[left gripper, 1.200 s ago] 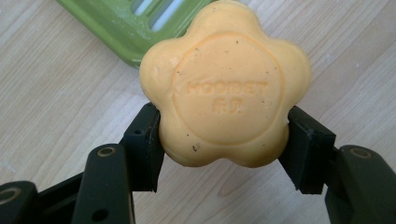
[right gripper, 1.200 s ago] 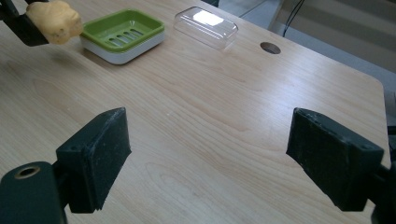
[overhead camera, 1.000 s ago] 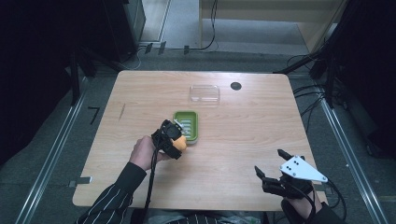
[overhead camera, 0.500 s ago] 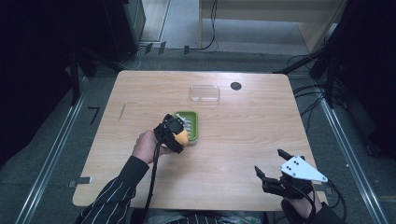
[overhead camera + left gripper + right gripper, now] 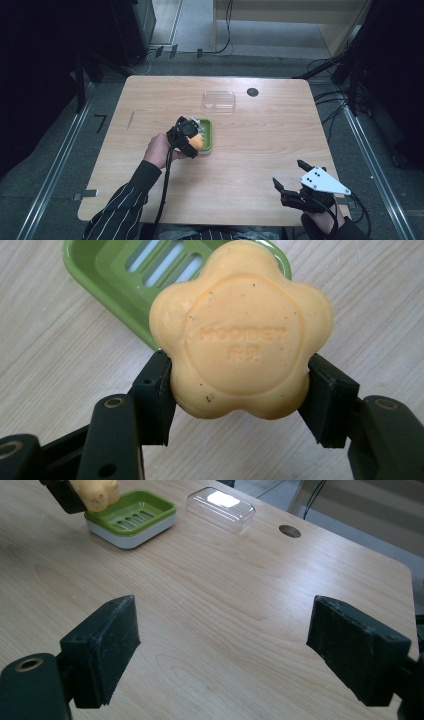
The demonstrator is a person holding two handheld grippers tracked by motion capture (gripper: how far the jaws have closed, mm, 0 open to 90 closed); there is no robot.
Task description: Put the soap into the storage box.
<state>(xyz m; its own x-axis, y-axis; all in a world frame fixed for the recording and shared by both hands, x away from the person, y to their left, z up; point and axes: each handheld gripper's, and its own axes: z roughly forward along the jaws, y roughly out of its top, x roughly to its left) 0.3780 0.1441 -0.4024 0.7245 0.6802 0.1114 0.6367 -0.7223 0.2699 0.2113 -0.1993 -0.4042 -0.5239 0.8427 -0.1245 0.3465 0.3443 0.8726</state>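
- A light wooden rectangular table (image 5: 260,165) is seen whole from the high view, with dark floor around it; in the two gripper views only patches of its grain are shown.
- A green plastic soap dish with a slotted floor (image 5: 207,134) is set near the table's middle. Its white underside is made out from the right gripper view (image 5: 131,519), while in the left gripper view (image 5: 107,267) it is cut off at the top edge and partly covered by the soap.
- A clear plastic rectangular lid (image 5: 219,99) is laid beyond the dish, apart from it, with a small dark round hole (image 5: 252,92) in the tabletop just beside it.
- An orange flower-shaped bar of soap (image 5: 242,335) is clamped between the jaws of the left gripper (image 5: 189,136) and is held at the near edge of the dish. Raised lettering is stamped on its face, seen in the left gripper view and too small to make out from above (image 5: 196,142). Whether the soap touches the dish cannot be told.
- The right gripper (image 5: 290,180) is held at the table's near right corner, well apart from the dish, its jaws spread wide with nothing between them; its hand is cut off by the bottom edge.
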